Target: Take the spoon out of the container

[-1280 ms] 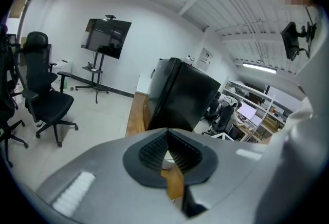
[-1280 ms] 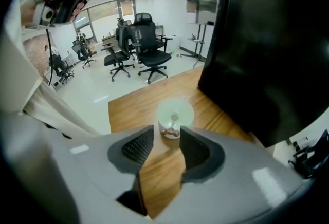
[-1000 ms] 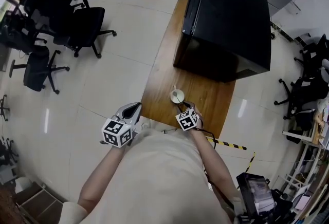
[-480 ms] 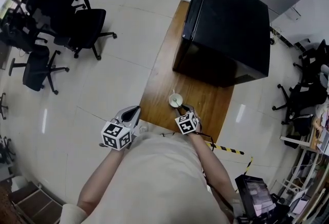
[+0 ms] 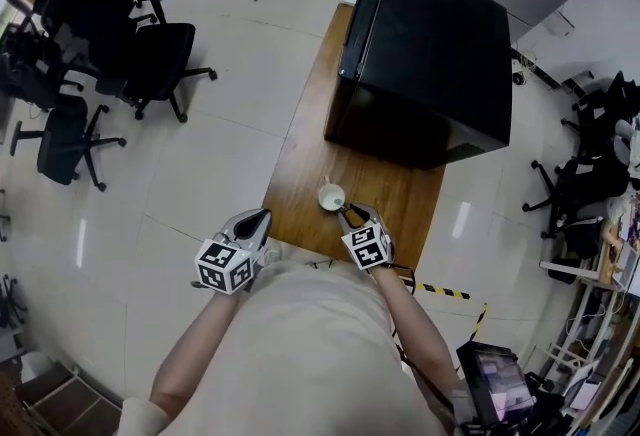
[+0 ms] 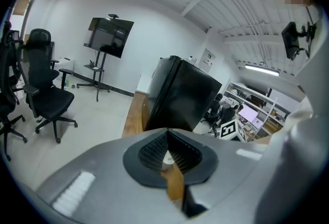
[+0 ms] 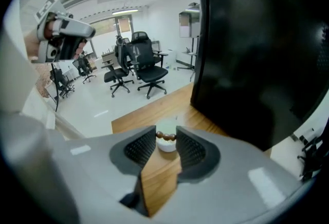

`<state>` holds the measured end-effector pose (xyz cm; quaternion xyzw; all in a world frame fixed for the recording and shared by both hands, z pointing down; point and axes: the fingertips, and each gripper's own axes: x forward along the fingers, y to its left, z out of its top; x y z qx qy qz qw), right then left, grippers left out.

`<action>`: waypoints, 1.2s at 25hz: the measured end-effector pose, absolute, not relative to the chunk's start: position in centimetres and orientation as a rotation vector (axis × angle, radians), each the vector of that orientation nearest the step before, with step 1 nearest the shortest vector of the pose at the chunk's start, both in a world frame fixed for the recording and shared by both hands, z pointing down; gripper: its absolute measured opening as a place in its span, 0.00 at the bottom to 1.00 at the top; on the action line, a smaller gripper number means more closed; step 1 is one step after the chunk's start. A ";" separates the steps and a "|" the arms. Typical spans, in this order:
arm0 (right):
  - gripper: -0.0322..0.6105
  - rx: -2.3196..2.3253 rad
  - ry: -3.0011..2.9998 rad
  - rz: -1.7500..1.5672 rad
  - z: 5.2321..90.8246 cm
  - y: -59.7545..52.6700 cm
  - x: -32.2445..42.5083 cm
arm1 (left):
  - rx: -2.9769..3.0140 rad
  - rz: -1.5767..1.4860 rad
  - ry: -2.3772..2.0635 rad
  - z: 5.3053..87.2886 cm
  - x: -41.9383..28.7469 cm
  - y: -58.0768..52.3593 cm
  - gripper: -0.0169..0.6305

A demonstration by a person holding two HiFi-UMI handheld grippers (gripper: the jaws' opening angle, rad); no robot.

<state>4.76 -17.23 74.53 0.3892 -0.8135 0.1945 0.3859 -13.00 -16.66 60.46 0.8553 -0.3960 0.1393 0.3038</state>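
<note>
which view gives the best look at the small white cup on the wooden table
The head view: the small white round cup shows whole from above, uncovered. The right gripper view has it closer but partly hidden between the right fingers; the left gripper view shows only a white sliver past the left fingers.

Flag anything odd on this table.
Nothing spilled or tipped: the cup stands upright on the table. Only oddity: a brown beaded piece between the jaw tips of the right gripper; I cannot identify it.
</note>
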 end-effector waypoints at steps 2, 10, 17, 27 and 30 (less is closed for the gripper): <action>0.24 1.005 -2.095 0.487 73.3 -17.3 5.2 | 2.268 0.367 -1.044 60.6 -12.6 -16.7 0.01; 0.24 1.063 -2.181 0.480 68.5 -17.5 7.4 | 2.284 0.363 -1.030 60.5 -10.6 -16.8 0.01; 0.24 1.104 -2.146 0.453 69.3 -18.9 11.1 | 2.280 0.369 -1.060 60.4 -10.0 -16.6 0.01; 0.24 1.104 -2.041 0.465 74.5 -20.1 15.7 | 2.262 0.396 -1.102 59.9 -9.8 -16.2 0.01; 0.24 1.119 -2.029 0.487 76.3 -20.0 17.2 | 2.258 0.405 -1.106 59.8 -9.7 -16.1 0.01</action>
